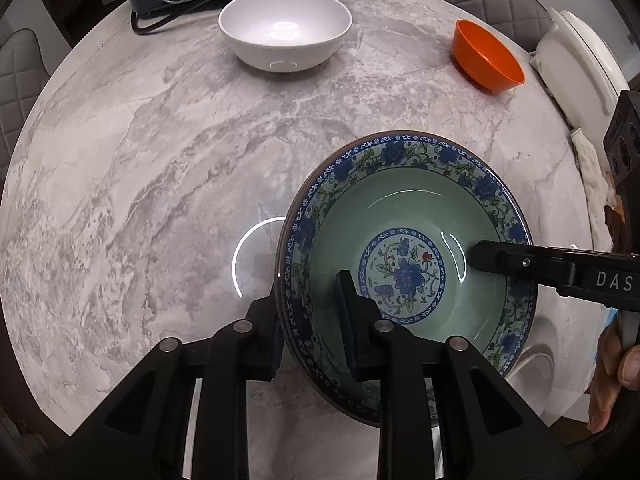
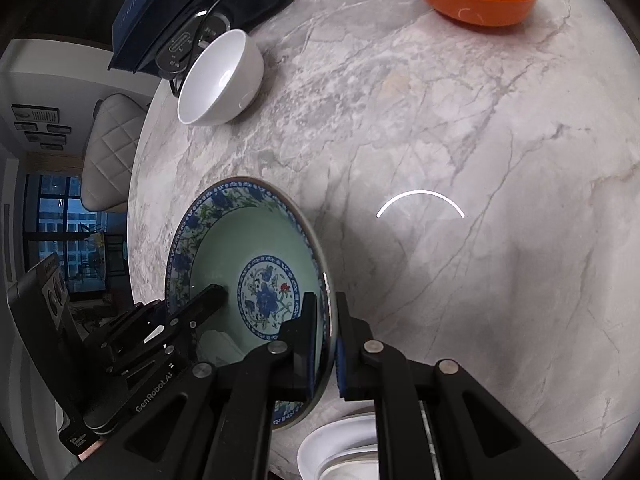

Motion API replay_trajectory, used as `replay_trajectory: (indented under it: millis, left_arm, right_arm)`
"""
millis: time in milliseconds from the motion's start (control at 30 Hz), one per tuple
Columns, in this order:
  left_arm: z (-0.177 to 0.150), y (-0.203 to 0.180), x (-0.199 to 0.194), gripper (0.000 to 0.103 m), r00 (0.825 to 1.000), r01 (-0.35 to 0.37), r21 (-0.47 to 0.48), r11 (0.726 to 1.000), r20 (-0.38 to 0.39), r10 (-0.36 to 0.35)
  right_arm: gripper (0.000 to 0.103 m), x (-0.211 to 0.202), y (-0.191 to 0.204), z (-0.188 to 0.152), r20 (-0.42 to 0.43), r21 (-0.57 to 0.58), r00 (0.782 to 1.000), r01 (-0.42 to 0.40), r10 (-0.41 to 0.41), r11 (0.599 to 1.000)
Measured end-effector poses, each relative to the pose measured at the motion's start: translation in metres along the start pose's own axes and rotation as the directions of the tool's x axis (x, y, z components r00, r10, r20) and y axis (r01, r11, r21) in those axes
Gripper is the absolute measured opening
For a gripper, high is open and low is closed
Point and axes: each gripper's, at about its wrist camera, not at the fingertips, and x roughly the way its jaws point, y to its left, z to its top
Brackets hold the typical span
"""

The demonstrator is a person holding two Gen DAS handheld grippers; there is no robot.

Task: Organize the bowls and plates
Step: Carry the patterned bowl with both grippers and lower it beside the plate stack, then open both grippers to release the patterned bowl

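With left gripper (image 1: 308, 296) and right gripper (image 2: 326, 344) alike: pinching opposite sides of the patterned bowl (image 1: 380, 200) by its rim, one pad inside and one outside, holding it tilted and apparently lifted over the near edge of the marble table (image 1: 160, 160). Keeping both pinches firm and matched, guarding against slipping on the glaze. Levelling the bowl while carrying, steering well clear of the white bowl (image 1: 284, 32) and orange bowl (image 1: 486, 56), and lowering flat before letting go.
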Motion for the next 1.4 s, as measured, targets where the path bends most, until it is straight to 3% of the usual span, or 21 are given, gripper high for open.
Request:
replay_trajectory:
  millis: [600, 900, 967, 1033, 1167, 1200, 1267, 1400]
  left_arm:
    - [-0.002, -0.003, 0.018, 0.022, 1.0, -0.015, 0.011, 1.0, -0.021, 0.015]
    - [-0.003, 0.001, 0.017, 0.022, 1.0, -0.02, -0.018, 1.0, 0.004, 0.02]
    - [-0.005, 0.005, 0.013, 0.029, 1.0, -0.023, -0.033, 0.999, 0.016, 0.023]
    - [-0.007, 0.012, 0.007, 0.066, 0.999, -0.018, -0.054, 0.998, 0.036, 0.02]
    - [-0.015, 0.031, -0.013, 0.078, 0.995, 0.04, -0.108, 0.993, 0.096, -0.03]
    - [-0.018, 0.036, -0.016, 0.085, 0.994, 0.051, -0.12, 0.991, 0.104, -0.039]
    - [-0.021, 0.048, -0.02, 0.093, 0.993, 0.067, -0.148, 0.987, 0.107, -0.051]
    - [-0.016, 0.069, -0.026, 0.097, 0.992, 0.07, -0.182, 0.981, 0.112, -0.05]
  right_arm:
    - [0.011, 0.021, -0.009, -0.009, -0.039, -0.011, 0.999, 0.037, -0.038, 0.999]
    - [0.013, 0.021, -0.007, -0.01, -0.037, -0.03, 0.999, 0.028, -0.03, 0.999]
    - [0.02, 0.02, -0.005, -0.01, -0.028, -0.033, 0.999, 0.025, -0.026, 0.999]
    - [0.029, 0.015, -0.004, -0.01, -0.011, -0.031, 1.0, 0.01, -0.01, 0.999]
    - [0.049, -0.006, -0.003, -0.011, 0.054, -0.038, 0.998, -0.026, 0.028, 0.999]
    - [0.053, -0.013, -0.004, -0.013, 0.077, -0.037, 0.996, -0.034, 0.037, 0.999]
    - [0.069, -0.028, -0.009, -0.016, 0.129, -0.026, 0.99, -0.054, 0.057, 0.998]
    - [0.073, -0.054, -0.032, -0.02, 0.21, 0.028, 0.975, -0.077, 0.07, 0.997]
